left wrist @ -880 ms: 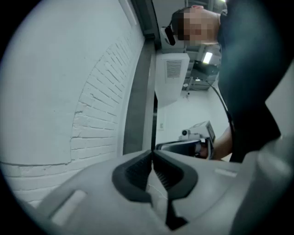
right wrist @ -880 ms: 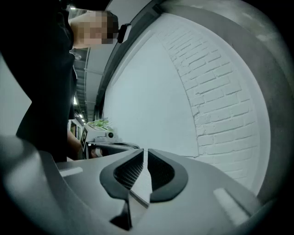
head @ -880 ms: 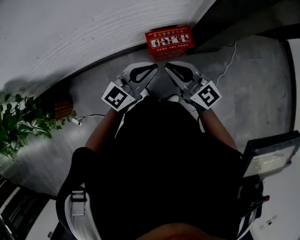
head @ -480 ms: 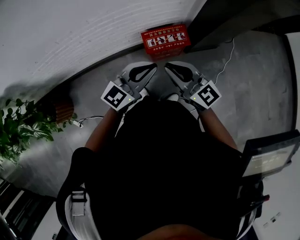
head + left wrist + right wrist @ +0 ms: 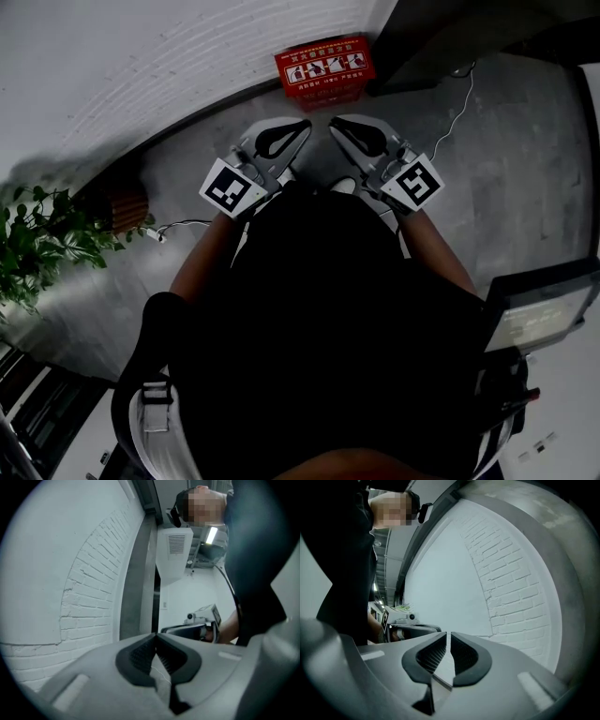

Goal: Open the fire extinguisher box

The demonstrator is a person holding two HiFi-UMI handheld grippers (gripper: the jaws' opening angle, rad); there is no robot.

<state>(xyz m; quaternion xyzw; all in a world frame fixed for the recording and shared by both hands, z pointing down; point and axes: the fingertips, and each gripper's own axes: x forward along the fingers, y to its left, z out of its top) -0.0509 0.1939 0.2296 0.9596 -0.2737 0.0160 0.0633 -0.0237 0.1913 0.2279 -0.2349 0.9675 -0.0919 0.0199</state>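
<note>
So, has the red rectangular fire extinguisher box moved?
No. The red fire extinguisher box still sits against the white brick wall; only the camera shifted.

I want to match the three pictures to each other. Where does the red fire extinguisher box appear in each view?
Head view: the fire extinguisher box is at the top centre, at the foot of the wall.
Left gripper view: not in it.
Right gripper view: not in it.
Shared landmark: the white brick wall, which fills the left side of the left gripper view and the right side of the right gripper view.
</note>
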